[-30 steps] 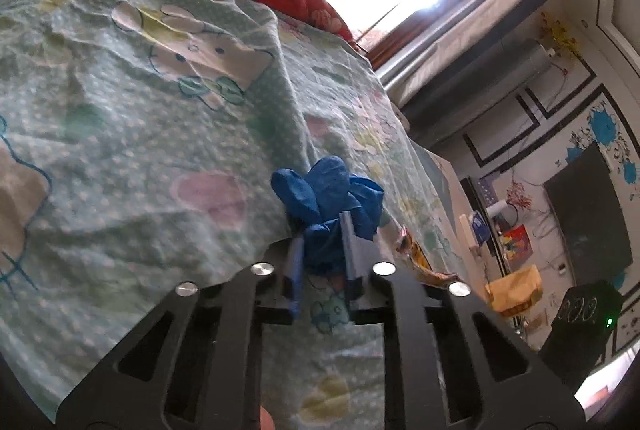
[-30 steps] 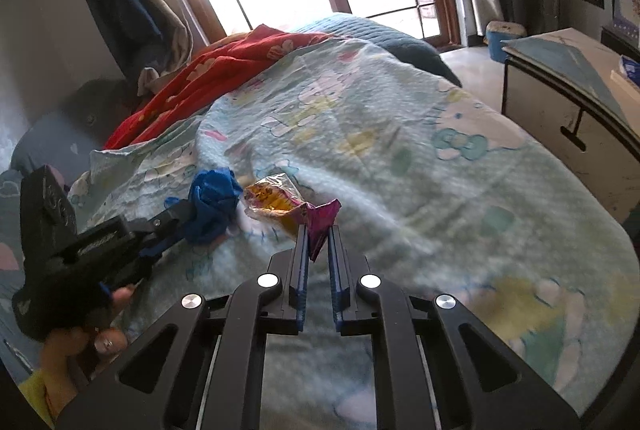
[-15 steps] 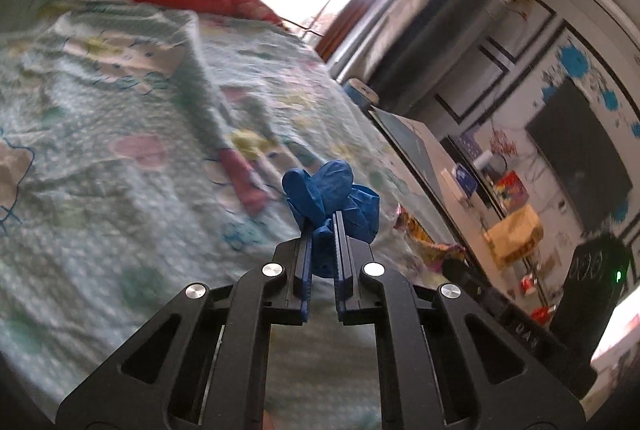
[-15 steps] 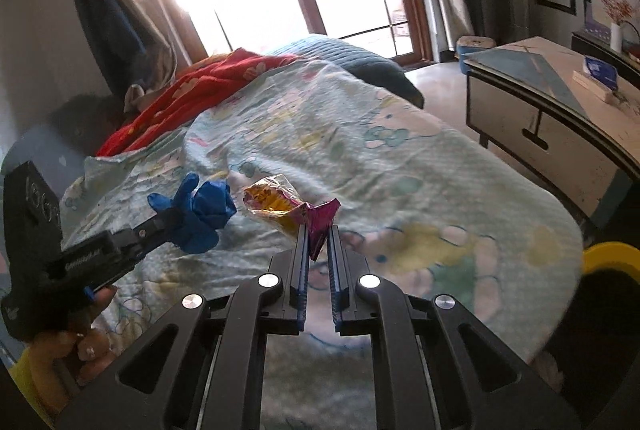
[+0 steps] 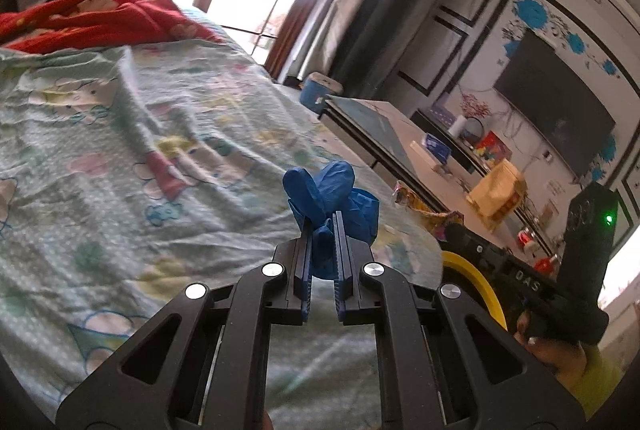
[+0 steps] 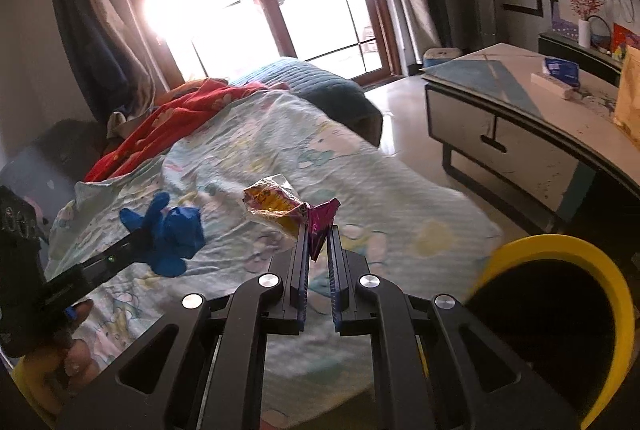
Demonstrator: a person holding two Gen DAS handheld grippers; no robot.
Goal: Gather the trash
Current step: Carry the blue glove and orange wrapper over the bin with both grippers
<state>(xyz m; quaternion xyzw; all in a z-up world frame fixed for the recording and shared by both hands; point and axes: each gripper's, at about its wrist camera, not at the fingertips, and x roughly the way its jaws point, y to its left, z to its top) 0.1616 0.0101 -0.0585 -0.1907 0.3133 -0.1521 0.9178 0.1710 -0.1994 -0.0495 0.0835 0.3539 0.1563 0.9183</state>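
Above the bedsheet (image 5: 120,150), both grippers held trash aloft.
Left gripper (image 5: 322,226) clamped blue glove (image 5: 332,190); right gripper (image 6: 318,234) pinched snack wrapper (image 6: 280,206), yellow-rimmed bin (image 6: 560,250) at 4 o'clock.

Bed (image 6: 360,166) ahead of both claws, covered by pale cartoon-print sheet (image 5: 120,150); red blanket (image 6: 176,118) bunched at far end, grey-blue pillow (image 6: 316,86) beside it.
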